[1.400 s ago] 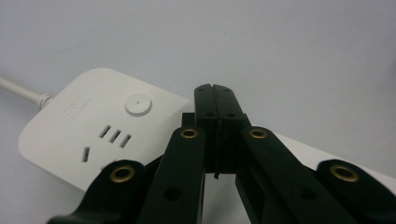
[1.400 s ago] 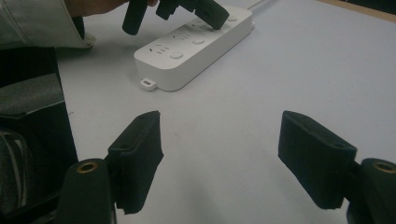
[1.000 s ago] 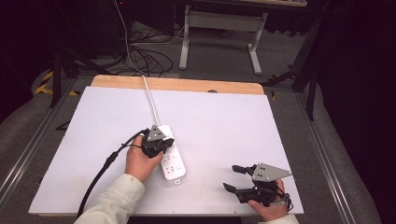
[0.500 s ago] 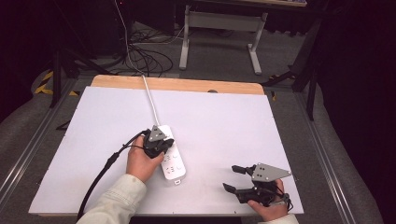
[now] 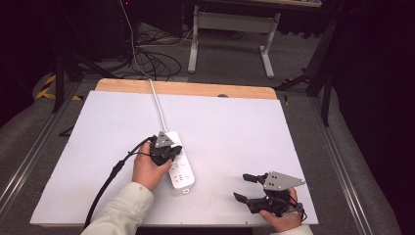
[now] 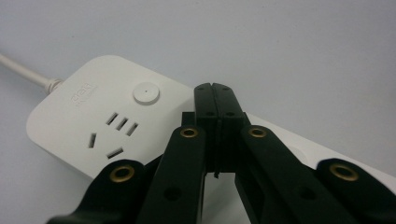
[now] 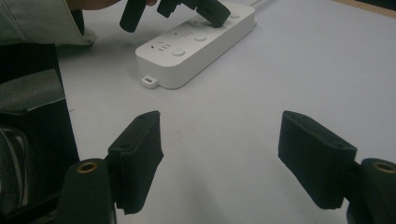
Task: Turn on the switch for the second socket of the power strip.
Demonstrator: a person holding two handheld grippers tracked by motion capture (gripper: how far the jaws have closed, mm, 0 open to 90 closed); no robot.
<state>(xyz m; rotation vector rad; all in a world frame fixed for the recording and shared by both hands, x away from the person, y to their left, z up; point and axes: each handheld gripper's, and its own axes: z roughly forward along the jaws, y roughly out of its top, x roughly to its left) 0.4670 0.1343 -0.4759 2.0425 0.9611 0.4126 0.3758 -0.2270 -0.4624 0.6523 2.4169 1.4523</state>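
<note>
The white power strip [image 5: 179,165] lies flat on the white table [image 5: 235,132], a little left of centre and toward the near edge. In the high view its long axis runs from about 11 o'clock to 5 o'clock: the cord end points to 11, and the free end with a small hanging tab points to 5, toward the person. Its white cord [image 5: 157,107] leaves the far end and runs toward 12 o'clock, over the wooden strip [image 5: 186,89] at the far table edge.

The left gripper [image 5: 169,152] sits on the strip's far half, its jaws pressed together with nothing between them; in the left gripper view [image 6: 215,100] the closed tips rest on the strip's top face just beside a round button [image 6: 146,92] and a group of socket slots [image 6: 114,133].

The right gripper [image 5: 244,187] rests at 4 o'clock from the strip, well apart from it, near the table's near edge, its jaws spread wide over bare table [image 7: 219,140].

Open table lies to 1, 2 and 3 o'clock of the strip, and to 9 and 10 o'clock. The left gripper's black cable [image 5: 110,178] trails off toward 7 o'clock. Beyond the far edge, loose cables [image 5: 151,61] lie on the floor beside a grey stand [image 5: 230,29].
</note>
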